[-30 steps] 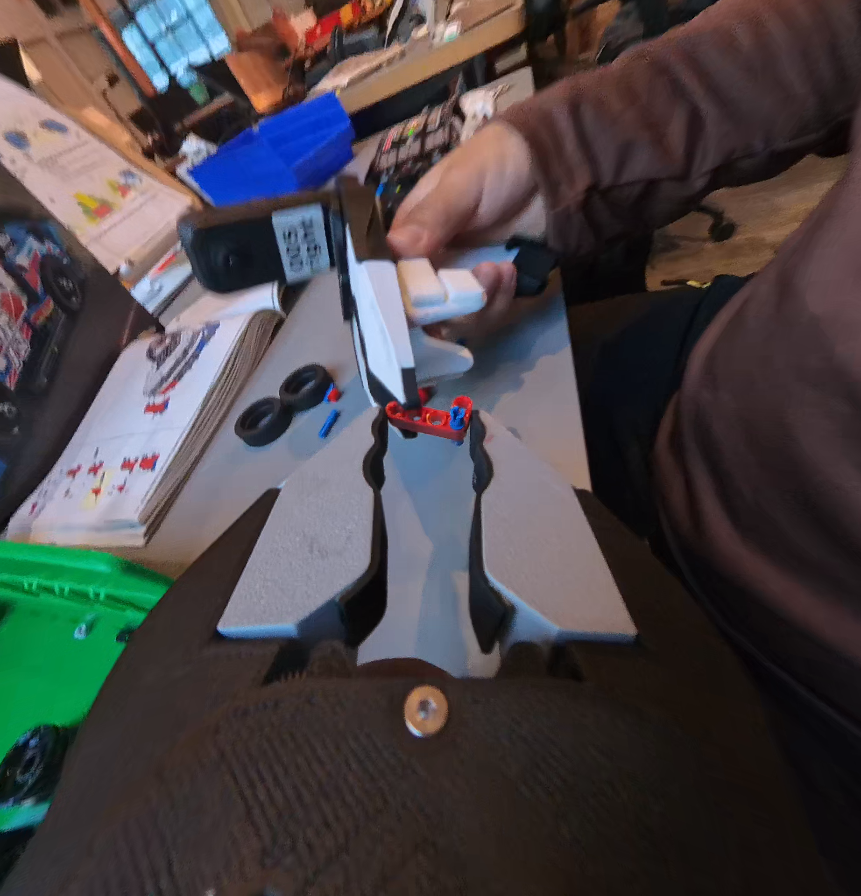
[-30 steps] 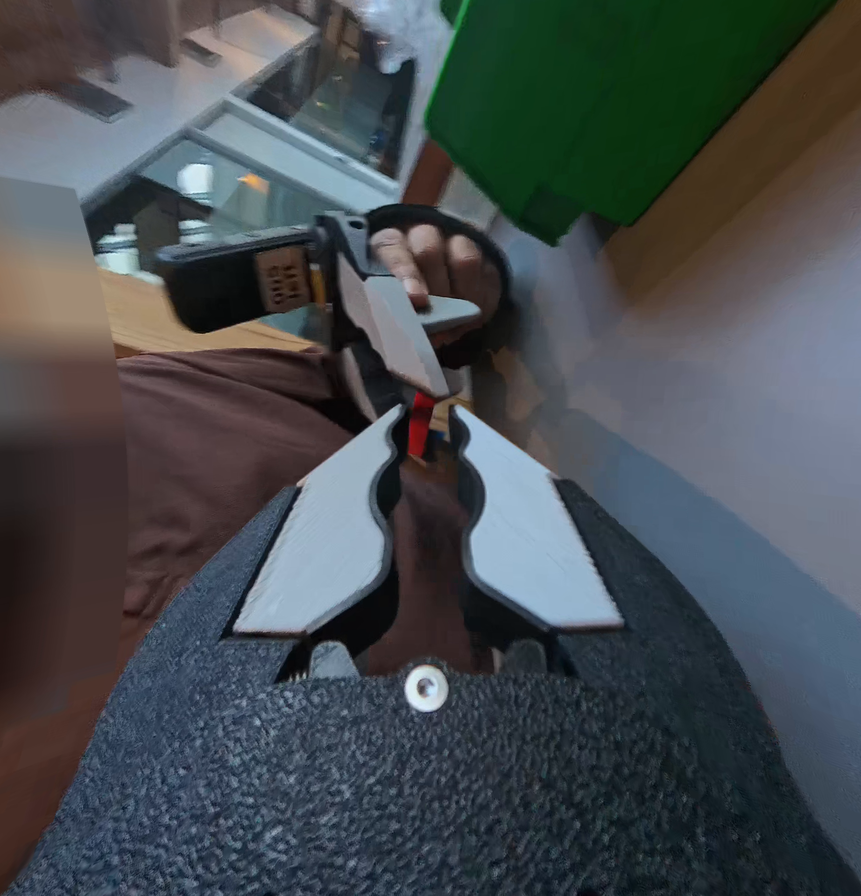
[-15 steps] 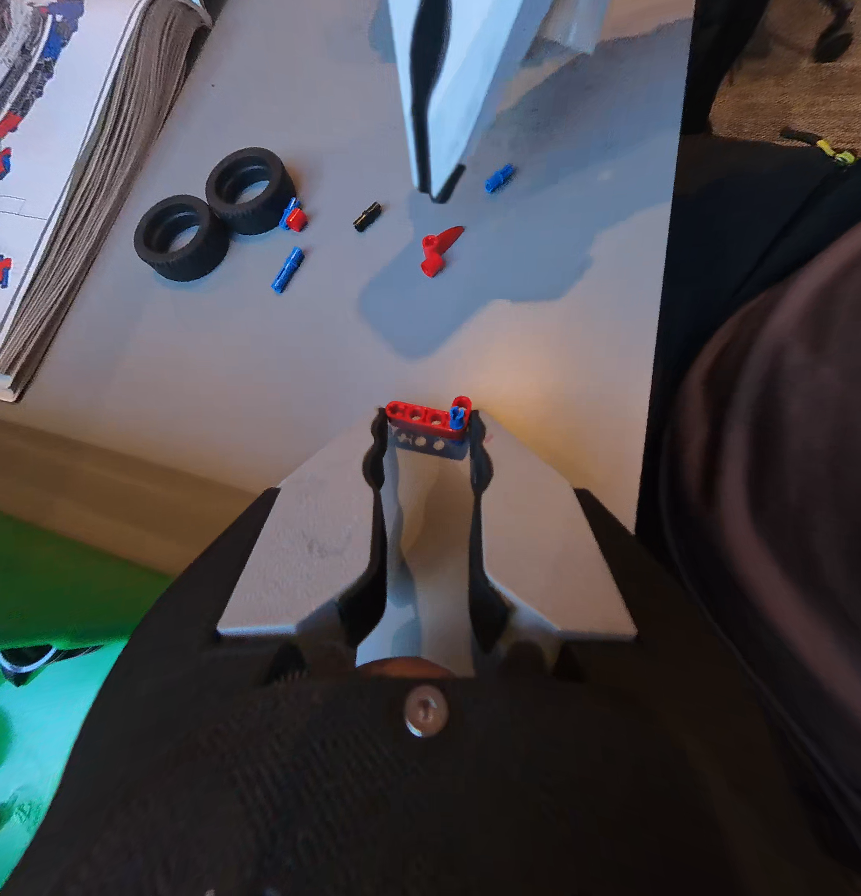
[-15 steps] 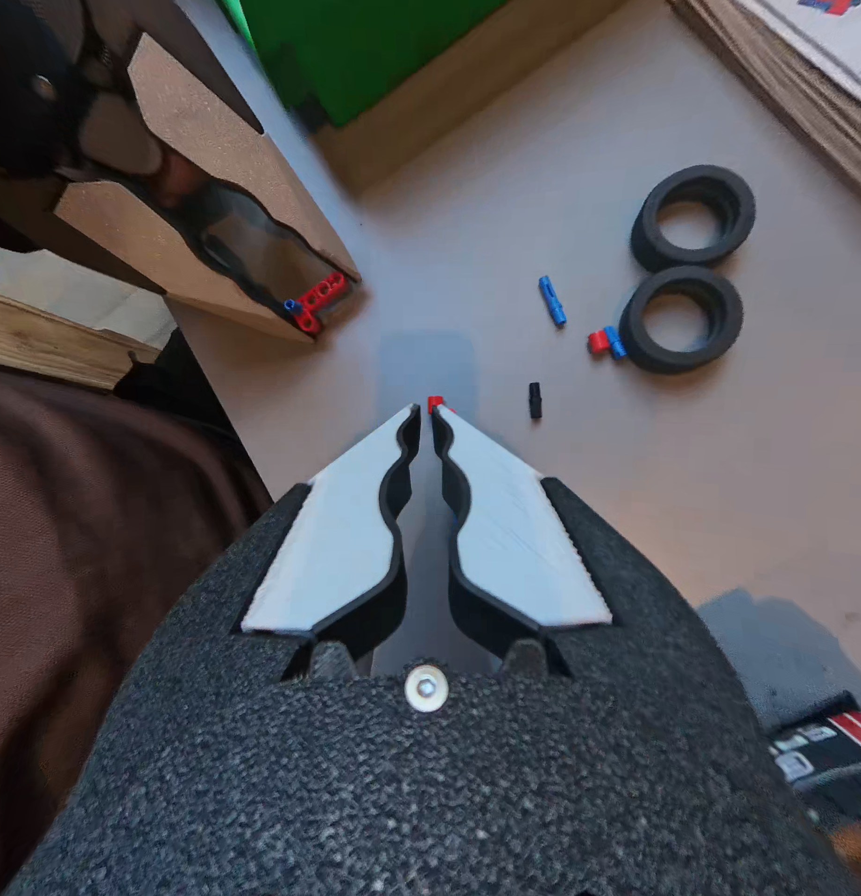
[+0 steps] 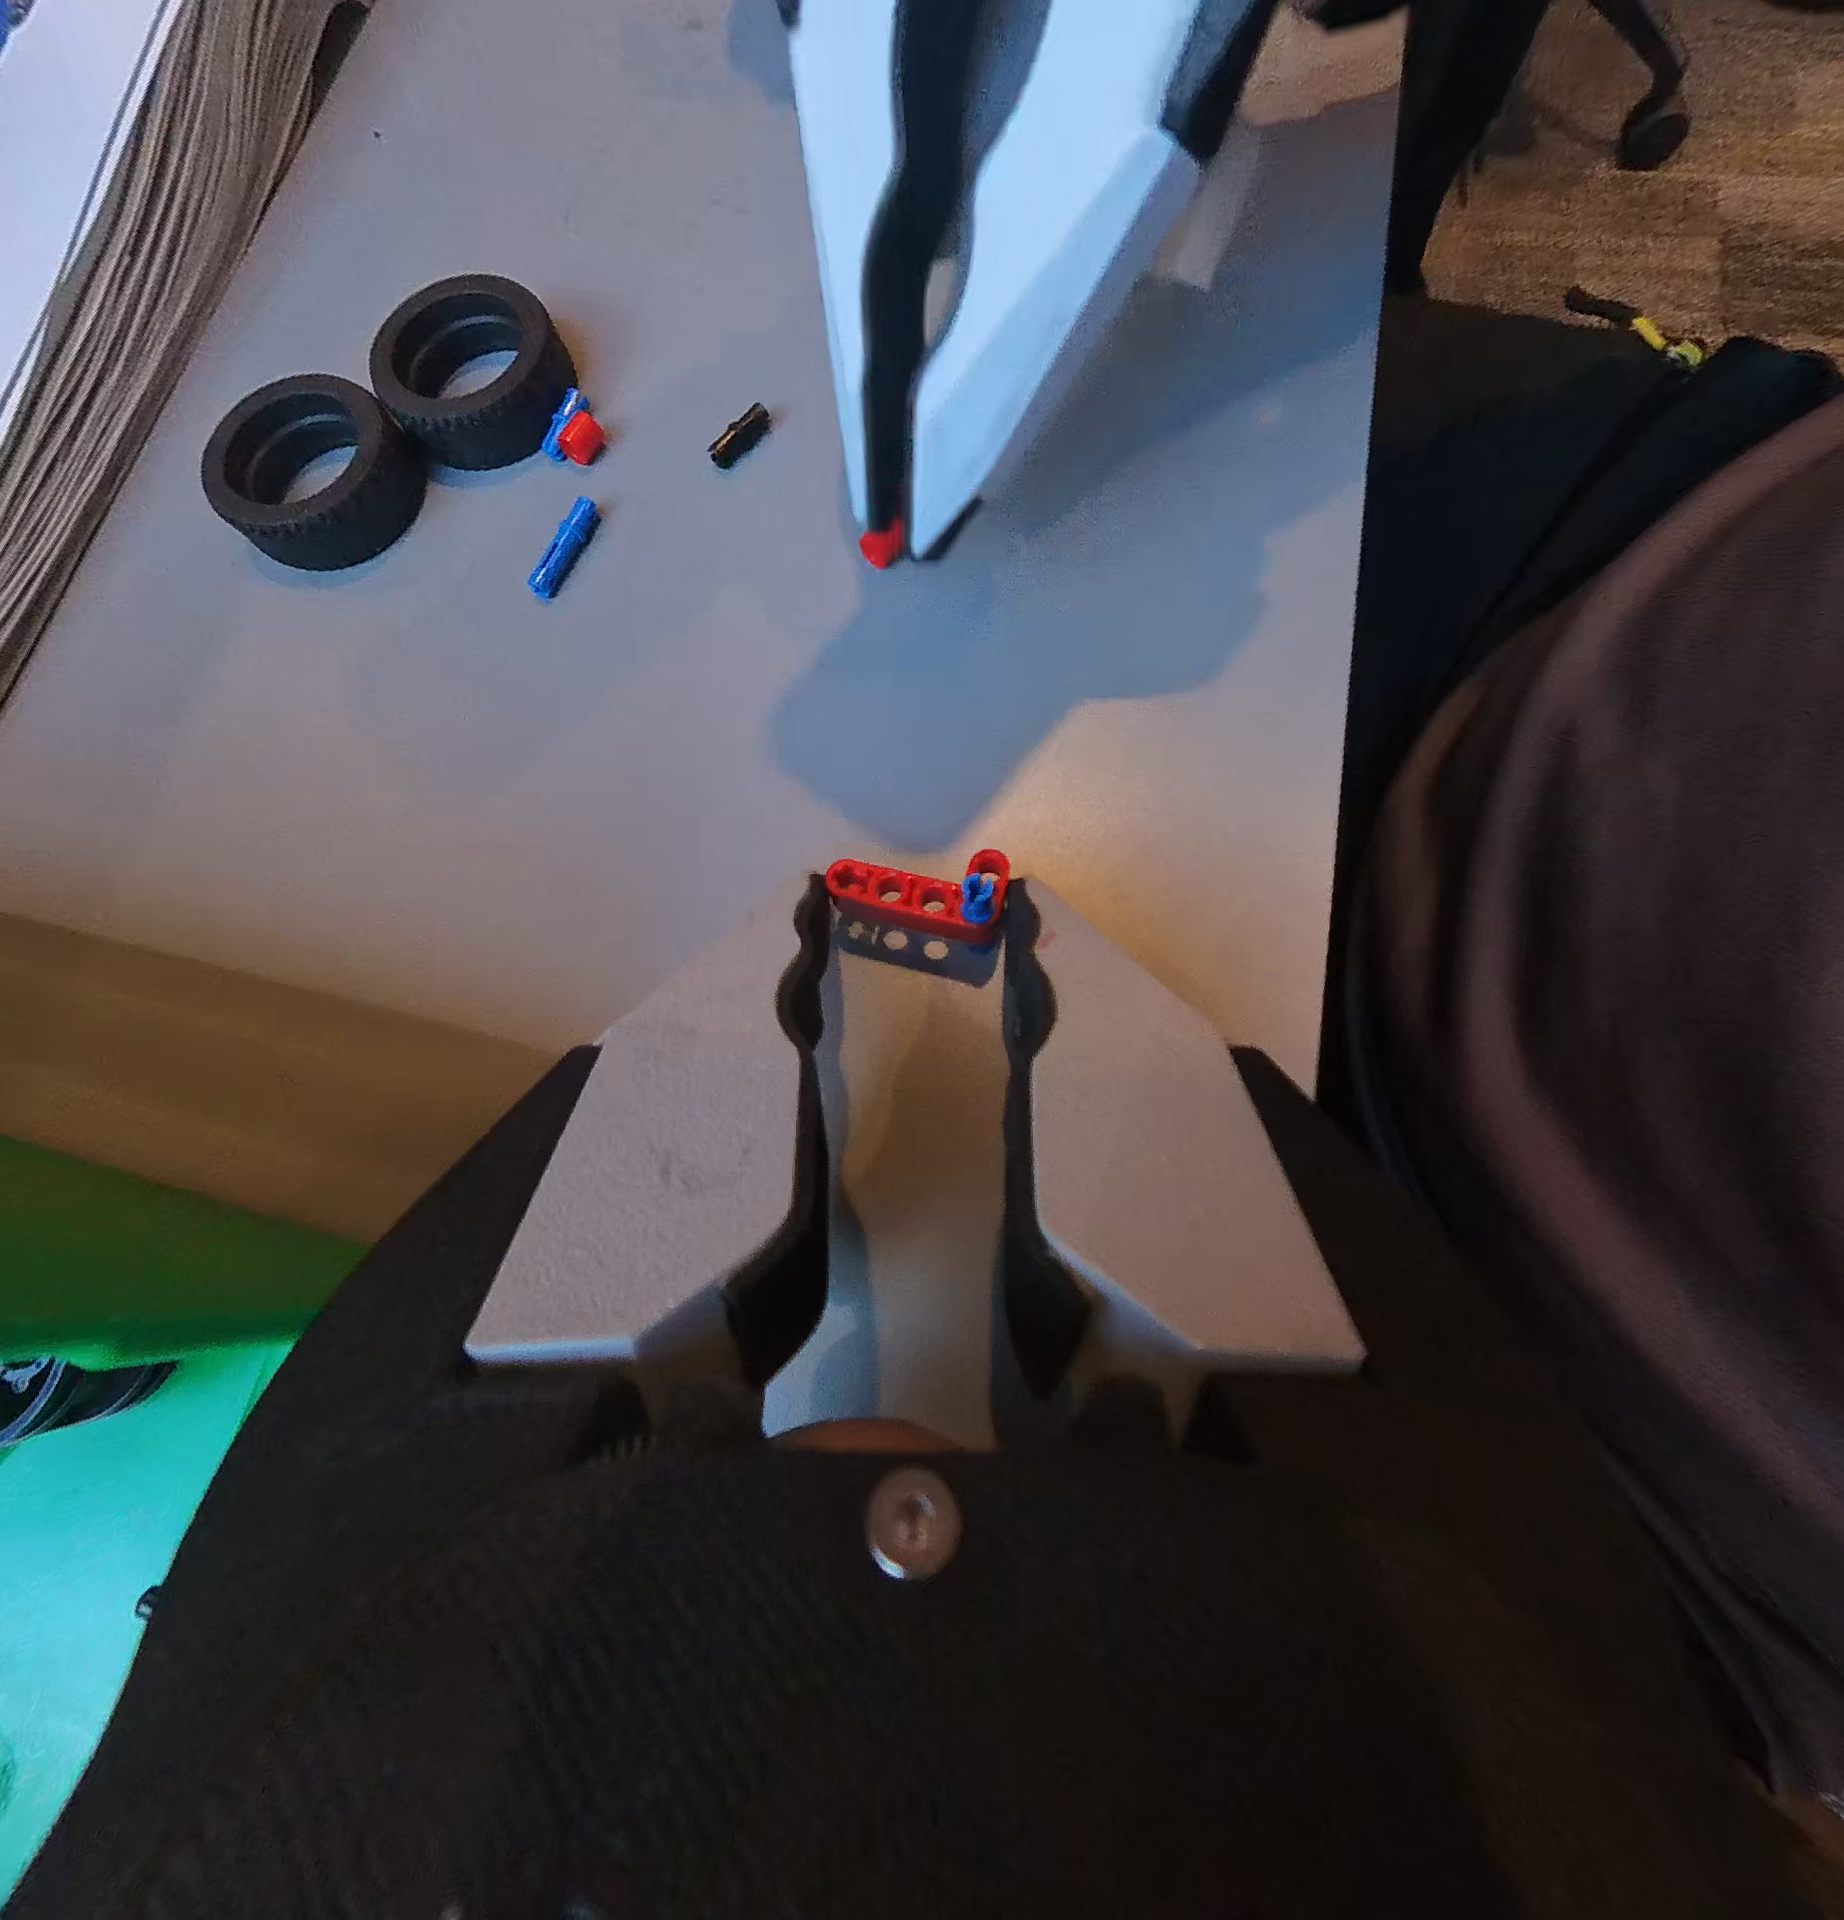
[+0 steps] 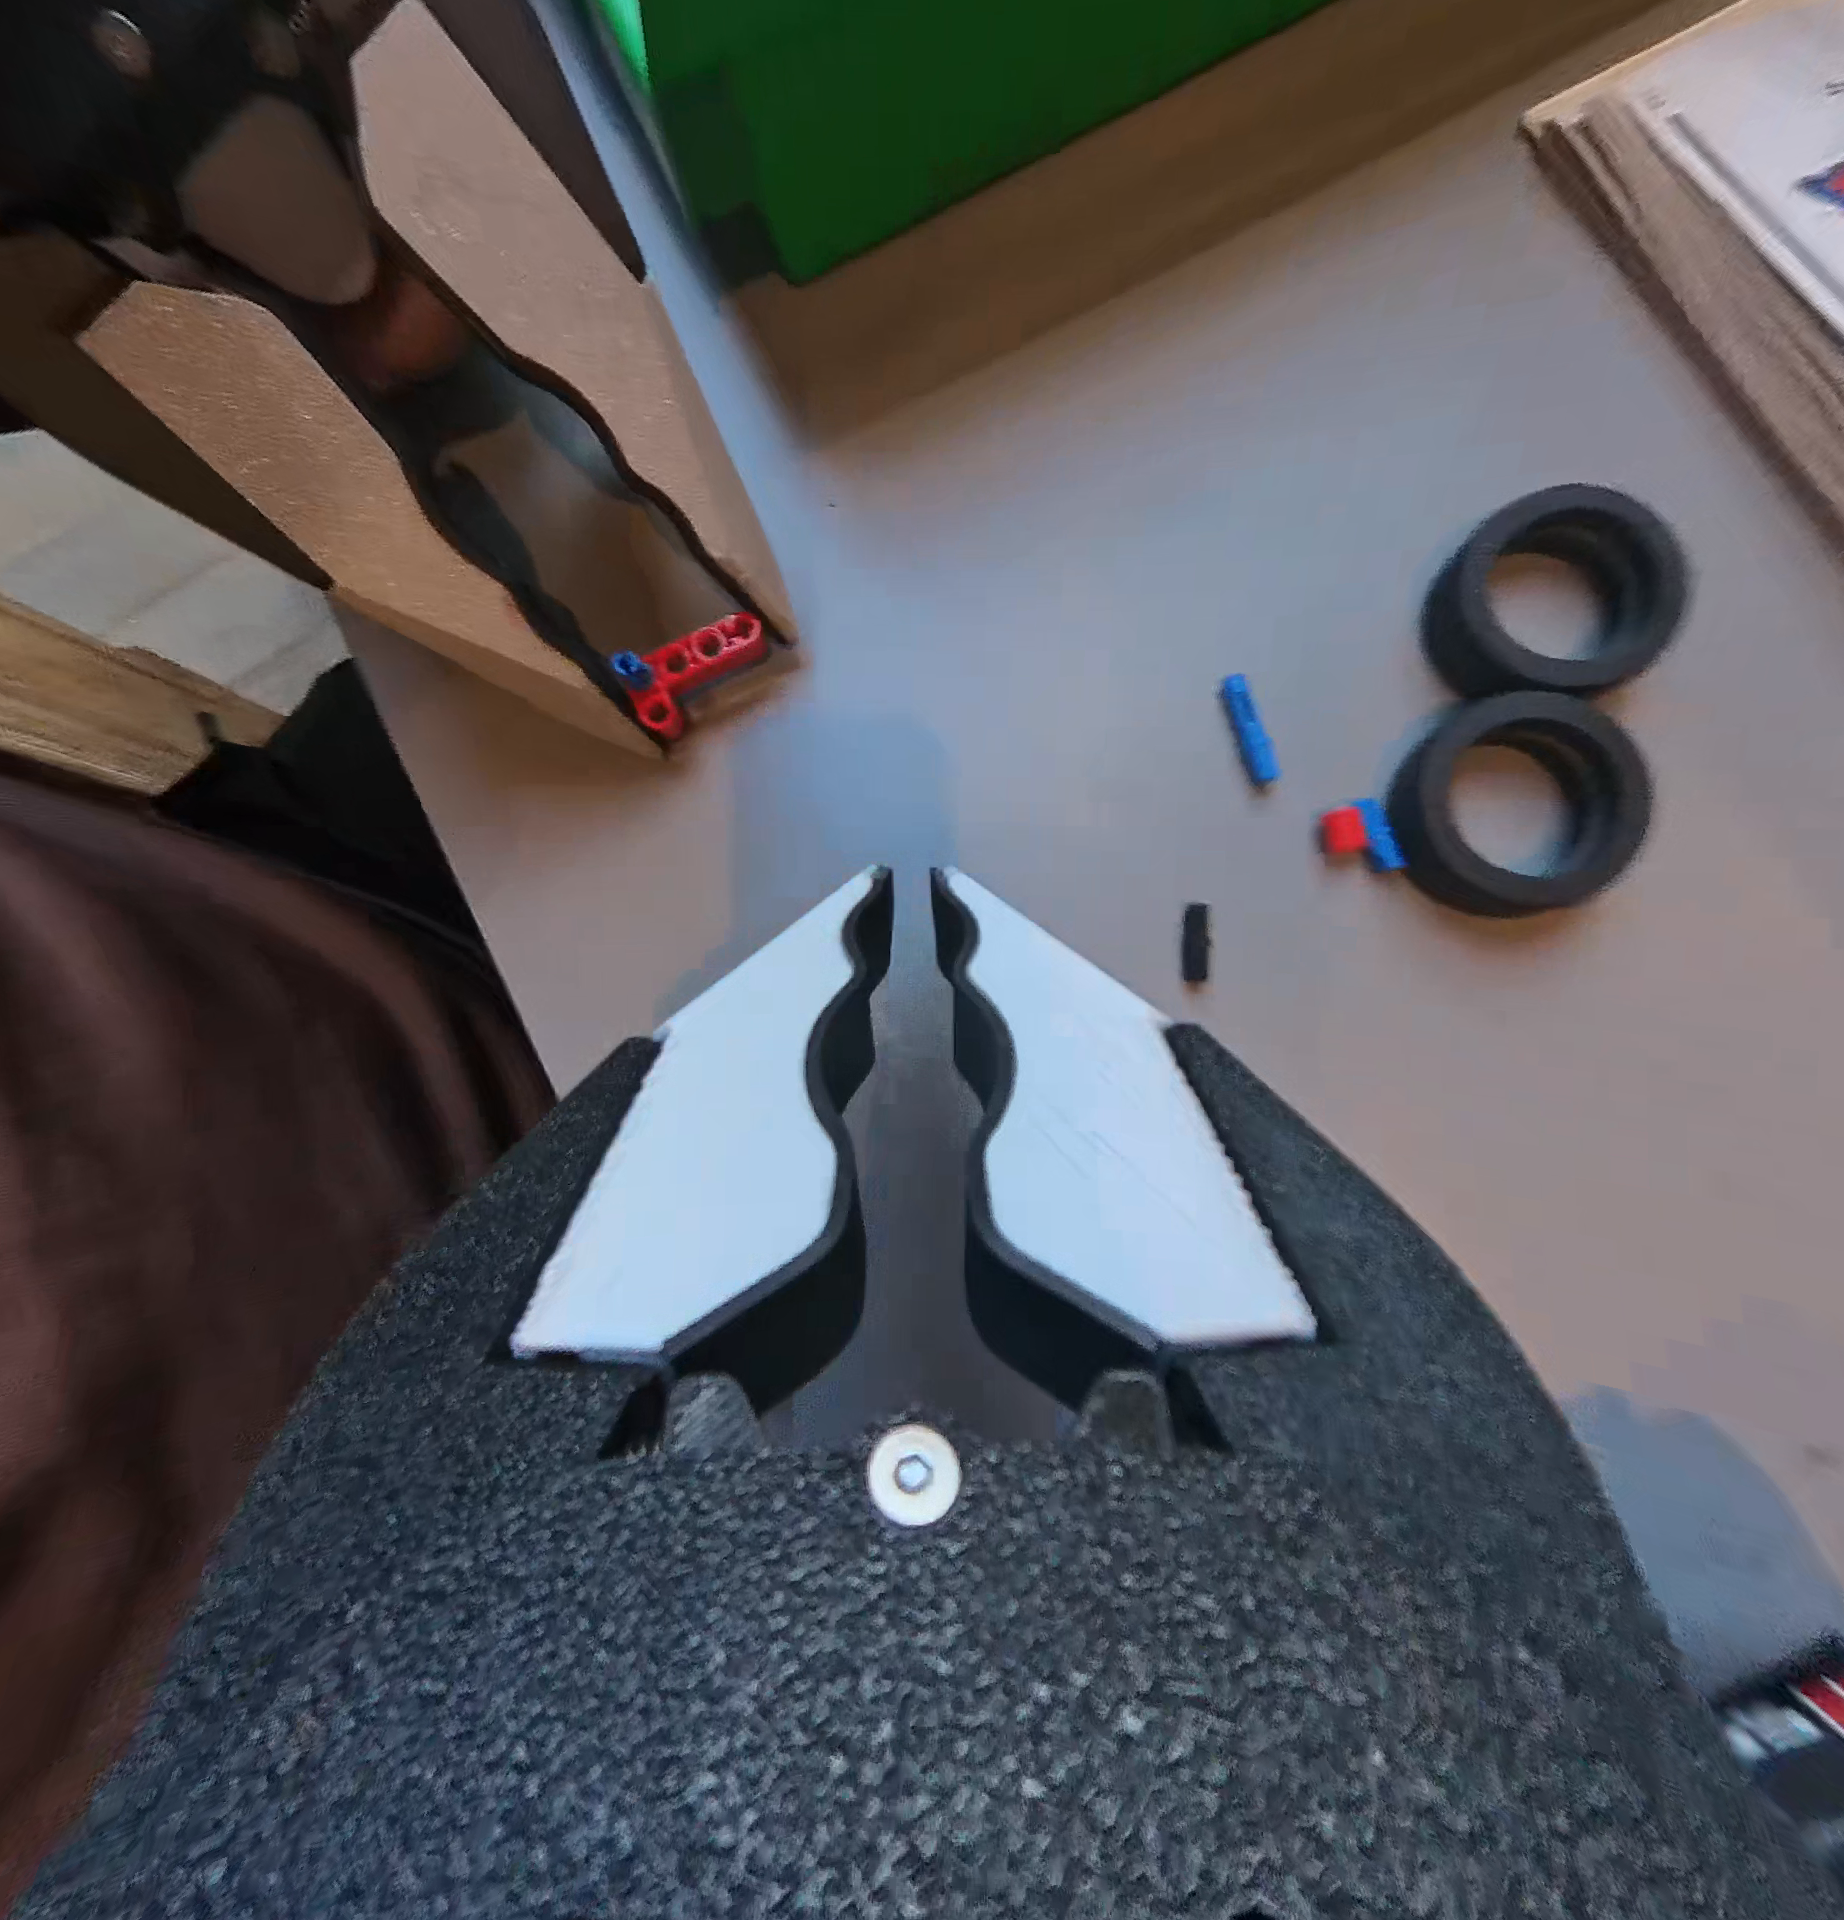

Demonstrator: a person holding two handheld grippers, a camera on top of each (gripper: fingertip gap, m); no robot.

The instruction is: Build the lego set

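My left gripper [image 5: 913, 899] is clamping the red L-beam [image 5: 913, 894], blue pin [image 5: 978, 896] in its corner, above the table [image 5: 482, 748] edge. My right gripper [image 6: 910, 883] is nearly closed; its fingers are pinching a small red piece [image 5: 880, 544] at the tabletop. Two black tyres [image 6: 1531, 707] and loose pins are lying nearby.

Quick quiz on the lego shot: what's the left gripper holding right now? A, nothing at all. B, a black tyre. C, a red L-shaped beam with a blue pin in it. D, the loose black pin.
C: the left gripper has its fingers shut on the red beam, with the blue pin seated at its corner.
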